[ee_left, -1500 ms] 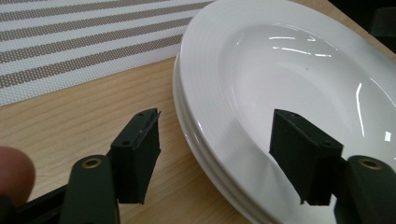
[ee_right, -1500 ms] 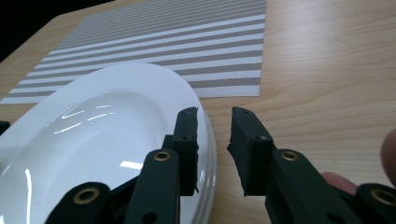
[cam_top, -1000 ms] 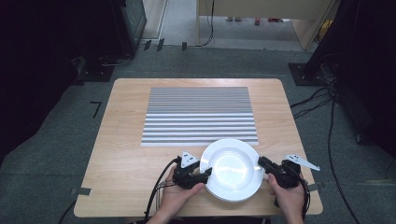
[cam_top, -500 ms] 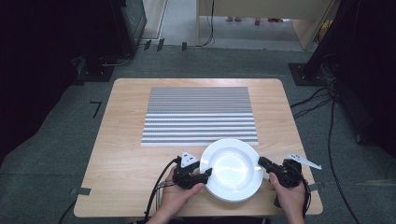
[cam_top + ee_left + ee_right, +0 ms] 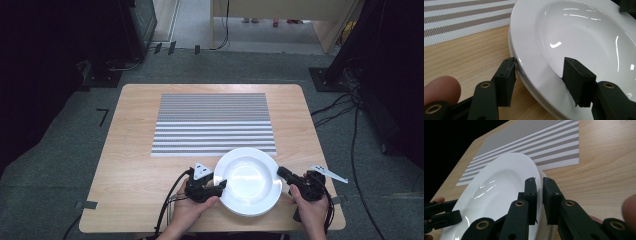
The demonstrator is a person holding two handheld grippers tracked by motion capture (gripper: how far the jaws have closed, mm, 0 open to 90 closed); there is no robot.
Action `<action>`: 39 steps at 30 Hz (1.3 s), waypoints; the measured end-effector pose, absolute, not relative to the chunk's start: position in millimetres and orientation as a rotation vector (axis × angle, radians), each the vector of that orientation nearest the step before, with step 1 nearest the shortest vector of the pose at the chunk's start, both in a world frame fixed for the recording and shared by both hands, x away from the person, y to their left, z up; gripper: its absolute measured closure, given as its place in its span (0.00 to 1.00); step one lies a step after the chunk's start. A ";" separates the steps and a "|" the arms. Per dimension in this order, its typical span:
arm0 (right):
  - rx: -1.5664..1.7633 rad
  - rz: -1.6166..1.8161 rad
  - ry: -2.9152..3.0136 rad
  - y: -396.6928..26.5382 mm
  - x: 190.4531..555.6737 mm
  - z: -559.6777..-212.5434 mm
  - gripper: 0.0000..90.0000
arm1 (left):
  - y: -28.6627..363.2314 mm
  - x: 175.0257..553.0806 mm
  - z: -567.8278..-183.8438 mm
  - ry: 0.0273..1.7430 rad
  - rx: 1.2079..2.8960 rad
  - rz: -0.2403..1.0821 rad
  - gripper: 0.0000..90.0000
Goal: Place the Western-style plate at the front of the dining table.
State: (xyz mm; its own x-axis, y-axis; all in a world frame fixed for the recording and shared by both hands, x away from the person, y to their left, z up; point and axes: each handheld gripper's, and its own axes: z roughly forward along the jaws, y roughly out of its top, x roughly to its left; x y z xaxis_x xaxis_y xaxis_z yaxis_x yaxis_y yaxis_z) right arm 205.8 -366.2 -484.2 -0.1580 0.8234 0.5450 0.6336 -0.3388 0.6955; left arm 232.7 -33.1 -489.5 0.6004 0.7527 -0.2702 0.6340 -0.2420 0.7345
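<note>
I hold the white plate [image 5: 248,181] by both sides at the lower centre of the high view, near the table's [image 5: 130,165] near edge, its far rim just overlapping the striped mat [image 5: 214,122]. My right gripper [image 5: 539,182] is pinched tight on the plate's rim, the two pads nearly meeting across the thin edge; my left gripper [image 5: 539,75] stands half-wide, straddling the opposite rim, one pad under the lip and the other over the well, and I cannot tell whether those pads press on the china. In the left gripper view the edge looks doubled, so there may be two plates stacked; I cannot be sure.

To do this step well, I judge, the left jaws must close squarely on the rim before any lift, as deep as the right; then both hands should rise together and level, since glazed china will likely slip from a shallow or uneven pinch; if a second plate lies beneath, the lower pad should go between the two.

Around the plate: the mat fills the upper middle of the table, flat and bare; nothing stands between plate and mat. Cables [image 5: 167,212] trail from my left gripper off the lower edge; dark stands and grey floor ring the table.
</note>
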 end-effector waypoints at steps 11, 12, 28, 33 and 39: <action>1.922 1.478 1.697 -364.8 207.2 -486.3 0.91 | -33.2 232.9 -489.7 1.105 1.958 0.172 0.50; 1.925 1.472 1.700 -364.7 207.7 -487.1 0.91 | -33.1 232.9 -489.7 1.105 1.957 0.172 0.50; 1.918 1.460 1.697 -362.8 208.4 -488.9 0.90 | -34.1 232.2 -489.7 1.105 1.958 0.185 0.50; 1.894 1.476 1.674 -360.5 207.6 -487.7 0.90 | -34.6 231.7 -489.9 1.107 1.956 0.192 0.50; 1.832 1.470 1.666 -357.2 207.9 -488.8 0.90 | -35.1 228.4 -487.8 1.109 1.928 0.249 0.57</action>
State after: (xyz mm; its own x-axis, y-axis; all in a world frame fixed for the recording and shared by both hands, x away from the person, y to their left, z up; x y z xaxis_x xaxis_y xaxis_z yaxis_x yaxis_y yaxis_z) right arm 207.9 -357.2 -488.8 -0.1702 0.8560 0.4882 0.5911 -0.3077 0.7456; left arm 228.4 -35.1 -487.8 0.5824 0.7786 -0.2336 0.6035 -0.2216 0.7659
